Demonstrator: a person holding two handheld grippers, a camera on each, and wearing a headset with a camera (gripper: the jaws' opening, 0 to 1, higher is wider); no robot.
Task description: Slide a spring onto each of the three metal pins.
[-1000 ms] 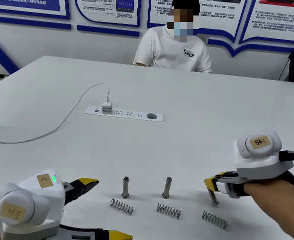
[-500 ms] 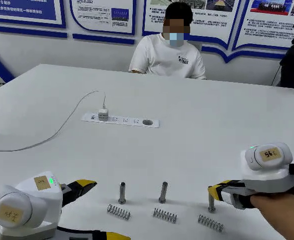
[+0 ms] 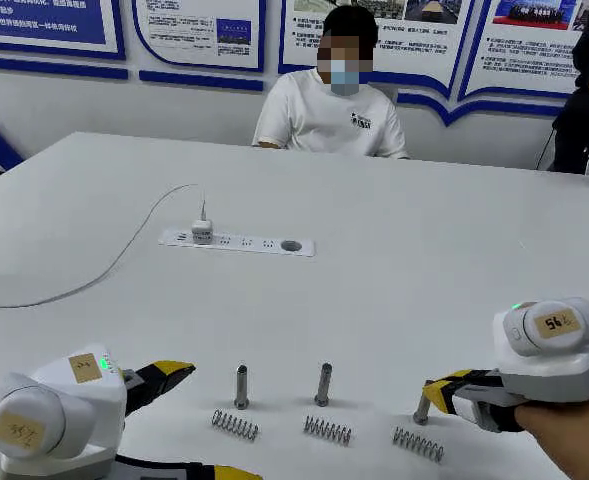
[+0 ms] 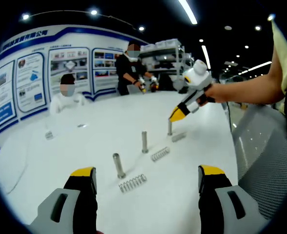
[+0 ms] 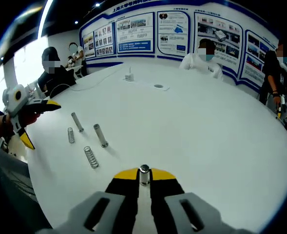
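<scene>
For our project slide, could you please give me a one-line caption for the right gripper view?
Right hand-held gripper closed on one pin, with two springs lying on the white table.

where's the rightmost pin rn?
Head view, front right: the rightmost pin sits at the jaw tips of the right gripper, with a spring lying just in front.

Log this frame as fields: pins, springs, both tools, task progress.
pins: left pin, middle pin, right pin, all upright on the table
springs: left spring, middle spring, right spring, each lying flat in front of its pin
left tool: open, holding nothing
right tool: shut on right pin near its top
progress: no spring on any pin
</scene>
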